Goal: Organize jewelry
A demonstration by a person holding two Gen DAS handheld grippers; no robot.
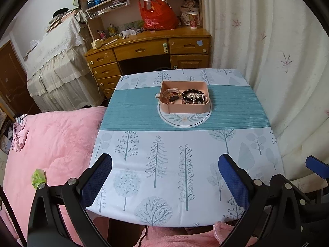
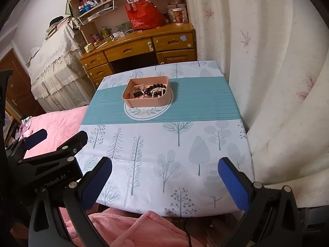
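We list the worktop (image 1: 205, 164) in its tree-print cloth; at twelve o'clock the pink tray (image 1: 185, 106) holds black beads (image 1: 192, 92) — pearls too. Left tool (image 1: 165, 177) and right tool (image 2: 165, 180) gape wide — both empty.

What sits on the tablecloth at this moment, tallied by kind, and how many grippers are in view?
Pink tray with a divider: 1
Black bead bracelets in its right compartment, tangled with pearl-like pieces: at least 1, exact count unclear
Watch-like pieces in its left compartment: about 2
Grippers, left gripper and right gripper, both open and empty: 2
Total: about 6
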